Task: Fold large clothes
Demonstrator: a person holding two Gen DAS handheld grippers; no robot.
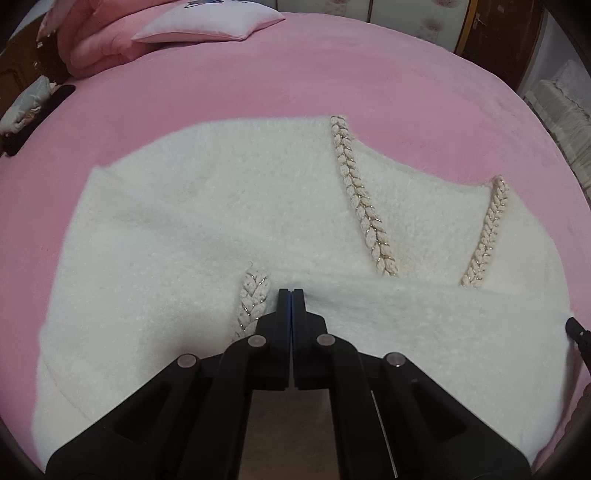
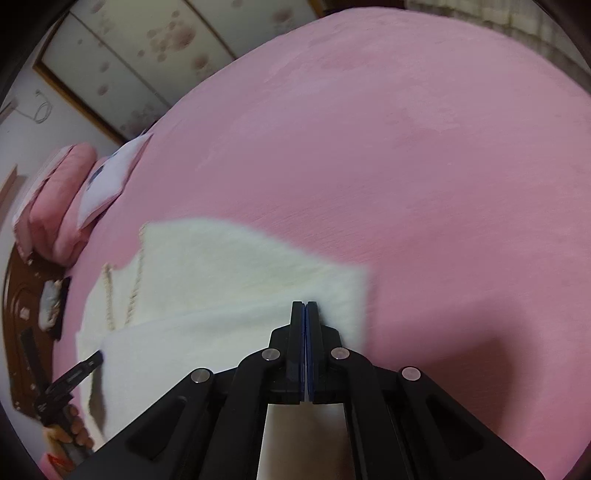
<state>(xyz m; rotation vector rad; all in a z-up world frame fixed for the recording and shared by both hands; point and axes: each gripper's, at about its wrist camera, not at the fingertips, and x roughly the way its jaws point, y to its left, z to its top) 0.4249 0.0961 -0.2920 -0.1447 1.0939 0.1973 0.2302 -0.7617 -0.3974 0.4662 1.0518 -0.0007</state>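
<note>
A fluffy white cardigan (image 1: 207,206) with braided gold-flecked trim (image 1: 364,206) lies on the pink bed. Its near part is folded over the rest, and the fold edge runs across in front of my fingers. My left gripper (image 1: 291,291) is shut on the fold edge beside a braided strip (image 1: 253,295). In the right wrist view the cardigan (image 2: 229,273) lies left of centre, and my right gripper (image 2: 305,303) is shut on its folded edge near the right corner. The left gripper (image 2: 99,357) shows at the cardigan's left side there, and the right gripper's tip (image 1: 570,323) shows in the left wrist view.
The pink bedspread (image 1: 332,74) stretches away beyond the cardigan. A pale pillow (image 1: 207,22) and a folded pink quilt (image 1: 92,40) lie at the head of the bed. A dark wooden headboard (image 2: 14,314) and flowered wardrobe doors (image 2: 147,44) stand behind.
</note>
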